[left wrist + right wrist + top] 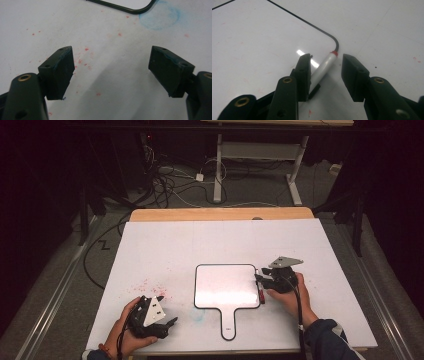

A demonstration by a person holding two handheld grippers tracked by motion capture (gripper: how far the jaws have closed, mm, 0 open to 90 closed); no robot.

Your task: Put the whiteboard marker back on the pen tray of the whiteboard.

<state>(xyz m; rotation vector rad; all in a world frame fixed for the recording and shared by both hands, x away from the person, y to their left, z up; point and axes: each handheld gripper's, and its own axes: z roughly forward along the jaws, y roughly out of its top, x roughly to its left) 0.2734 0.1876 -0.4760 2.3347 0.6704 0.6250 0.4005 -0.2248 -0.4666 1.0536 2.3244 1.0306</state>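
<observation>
While the right gripper [325,68] straddles the marker [324,67] at the paddle-shaped whiteboard's [220,285] three-o'clock edge, its jaws stand apart, not yet pinching. Closing off-centre could roll the round barrel away. At seven o'clock, the left gripper [111,72] gapes empty.

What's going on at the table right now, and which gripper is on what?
A person holds a gripper in each hand over a white table. The right gripper is open, its fingers straddling a red-tipped marker lying at the right edge of a small handled whiteboard. The left gripper is open over bare, red-speckled table, near a faint blue smudge.
</observation>
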